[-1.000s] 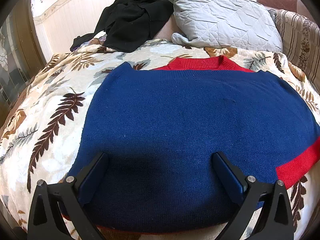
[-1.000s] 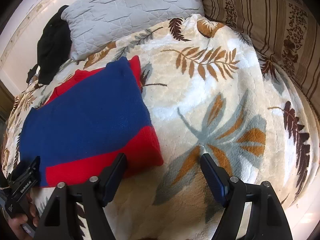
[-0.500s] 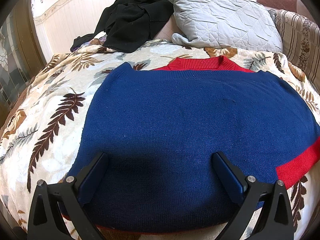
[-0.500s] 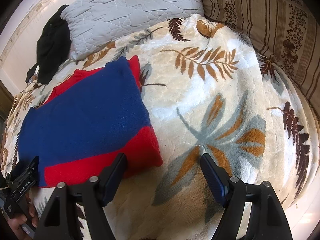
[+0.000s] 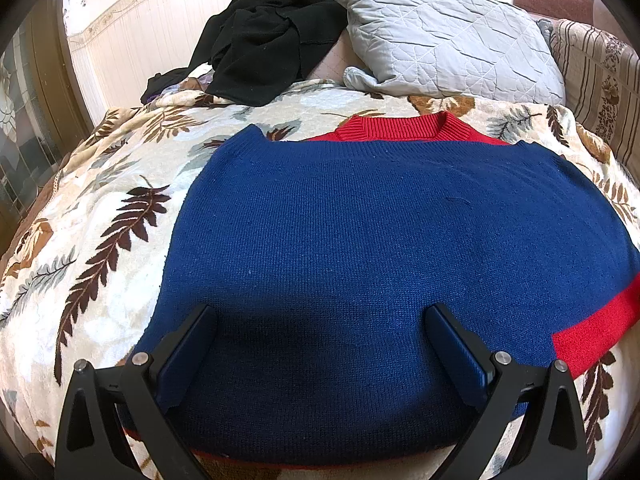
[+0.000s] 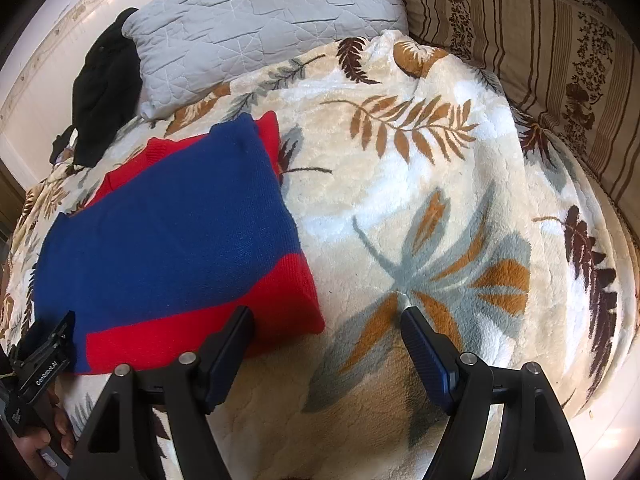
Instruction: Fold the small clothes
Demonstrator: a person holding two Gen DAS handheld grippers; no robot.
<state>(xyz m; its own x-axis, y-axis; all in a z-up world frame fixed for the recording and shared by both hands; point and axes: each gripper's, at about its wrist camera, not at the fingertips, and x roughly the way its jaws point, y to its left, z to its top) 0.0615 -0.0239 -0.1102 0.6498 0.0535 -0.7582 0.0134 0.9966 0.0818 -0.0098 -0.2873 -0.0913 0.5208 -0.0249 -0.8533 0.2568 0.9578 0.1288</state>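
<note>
A blue knit sweater (image 5: 360, 248) with a red collar and red band lies spread flat on a leaf-patterned plush blanket (image 5: 100, 216) covering the bed, its collar pointing toward the head of the bed and its hem at the near edge. The left gripper (image 5: 320, 344) hovers over the near hem with its jaws spread wide, both fingers above blue fabric and nothing held between them. The right gripper (image 6: 326, 344) sits at the sweater's red corner (image 6: 280, 300), also wide open: its left finger overlaps the red band while the right finger is over bare blanket; whether either touches the cloth cannot be told. Beyond the collar, a grey quilted pillow (image 5: 444, 36) leans at the head of the bed, with a heap of black clothing (image 5: 268, 36) beside it, touching its left edge. A striped floral cushion (image 6: 540, 60) borders the blanket on the right side.
</note>
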